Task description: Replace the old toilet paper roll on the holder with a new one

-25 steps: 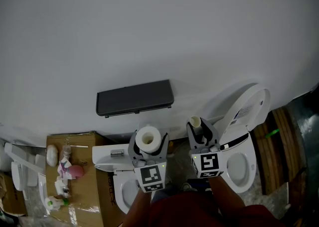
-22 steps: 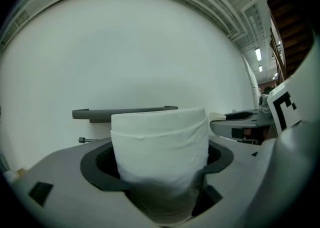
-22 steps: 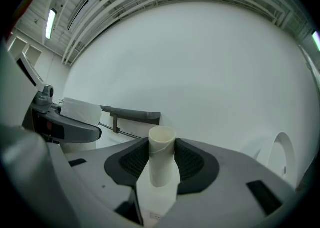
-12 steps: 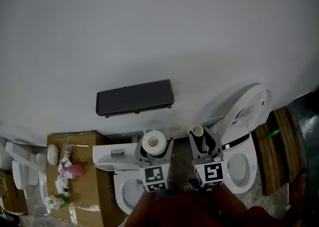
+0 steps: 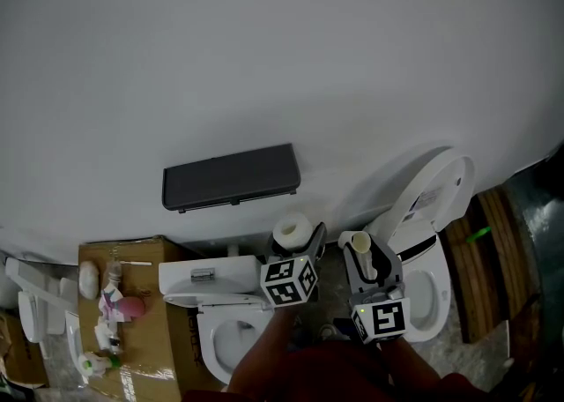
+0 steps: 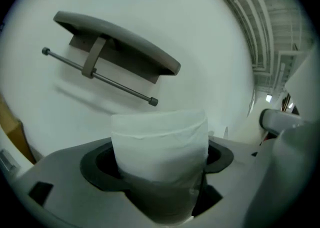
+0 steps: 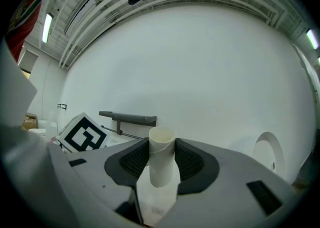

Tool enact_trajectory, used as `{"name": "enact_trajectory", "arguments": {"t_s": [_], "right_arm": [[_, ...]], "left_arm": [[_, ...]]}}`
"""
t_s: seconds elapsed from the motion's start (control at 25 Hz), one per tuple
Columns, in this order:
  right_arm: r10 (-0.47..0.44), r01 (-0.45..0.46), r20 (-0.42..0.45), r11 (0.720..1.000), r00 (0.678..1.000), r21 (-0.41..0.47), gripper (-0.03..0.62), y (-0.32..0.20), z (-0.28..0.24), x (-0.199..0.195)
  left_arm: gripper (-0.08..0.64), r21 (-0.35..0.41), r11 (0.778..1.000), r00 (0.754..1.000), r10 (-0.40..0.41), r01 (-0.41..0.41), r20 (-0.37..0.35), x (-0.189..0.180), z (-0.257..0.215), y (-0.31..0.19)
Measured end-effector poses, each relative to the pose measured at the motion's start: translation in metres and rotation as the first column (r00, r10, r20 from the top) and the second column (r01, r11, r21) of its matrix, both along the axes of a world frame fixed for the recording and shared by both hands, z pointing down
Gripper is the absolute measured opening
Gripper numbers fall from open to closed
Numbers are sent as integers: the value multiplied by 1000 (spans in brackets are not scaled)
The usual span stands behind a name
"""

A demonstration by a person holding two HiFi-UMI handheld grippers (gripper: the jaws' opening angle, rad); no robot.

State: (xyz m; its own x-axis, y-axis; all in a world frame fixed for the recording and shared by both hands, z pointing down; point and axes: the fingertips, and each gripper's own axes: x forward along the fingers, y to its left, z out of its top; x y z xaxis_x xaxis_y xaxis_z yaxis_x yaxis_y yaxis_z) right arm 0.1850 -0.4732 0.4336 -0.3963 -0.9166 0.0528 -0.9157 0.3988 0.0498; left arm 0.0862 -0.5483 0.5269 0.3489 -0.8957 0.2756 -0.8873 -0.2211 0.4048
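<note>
Left gripper (image 6: 159,169): jaws clamped on the new toilet paper roll (image 6: 160,139), full and white, pads on its two sides, far end sticking out past the jaws. Right gripper (image 7: 162,164): ribbed pads closed on the empty cardboard tube (image 7: 162,157), tube upright, top end clear of the pads. Right gripper sits just beside the left one, off to the side of the holder.

The holder (image 6: 117,39) is a dark cover on the white wall with a thin bar (image 6: 100,76) under it. The bar is bare and hangs from one bracket. Its near end with the small knob (image 6: 153,102) is free and sits just above the roll in the left gripper view, not touching.

Judged step: thread the new roll onto the bar.
- The roll's core looks to run along the gripper's pointing line, so turn the wrist until the core lines up with the bar, not across it.
- Enter from the knob end and centre the core hole on the knob first, since paper catching on it would crush or tear.
- Grip is on soft paper, so don't squeeze harder; an oval core won't slide.
- Slide towards the bracket and let go only once the bar carries the roll.
- Hold the tube in the right gripper away from the bar's end.

A toilet tank (image 5: 207,272) and a cardboard box (image 5: 132,321) stand below, well apart from the holder.
</note>
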Motion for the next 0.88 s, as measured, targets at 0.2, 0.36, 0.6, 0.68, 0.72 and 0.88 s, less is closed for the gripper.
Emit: {"name": "enact_trajectory", "arguments": {"t_s": [0.2, 0.36, 0.6, 0.68, 0.72, 0.88], "right_arm": [[6, -6, 10, 1000, 1000, -9, 167, 2, 0, 1], [-2, 2, 30, 1000, 1000, 4, 167, 2, -8, -4], [6, -6, 15, 1000, 1000, 18, 167, -1, -12, -6], [13, -13, 6, 1000, 1000, 15, 167, -1, -9, -5], [14, -14, 4, 1000, 1000, 12, 167, -2, -8, -5], [6, -5, -5, 1000, 1000, 8, 167, -3, -7, -7]], "left_arm": [[443, -83, 996, 970, 14, -35, -241, 20, 4, -28], [443, -107, 991, 914, 34, -85, -404, 31, 2, -48], [443, -103, 991, 787, 1, -82, -617, 27, -10, -69], [443, -82, 994, 771, 1, -69, -637, 23, -17, -74], [443, -72, 996, 763, -3, -57, -647, 20, -20, -77], [443, -57, 998, 707, -46, 9, -705, 1, -30, -87]]}}
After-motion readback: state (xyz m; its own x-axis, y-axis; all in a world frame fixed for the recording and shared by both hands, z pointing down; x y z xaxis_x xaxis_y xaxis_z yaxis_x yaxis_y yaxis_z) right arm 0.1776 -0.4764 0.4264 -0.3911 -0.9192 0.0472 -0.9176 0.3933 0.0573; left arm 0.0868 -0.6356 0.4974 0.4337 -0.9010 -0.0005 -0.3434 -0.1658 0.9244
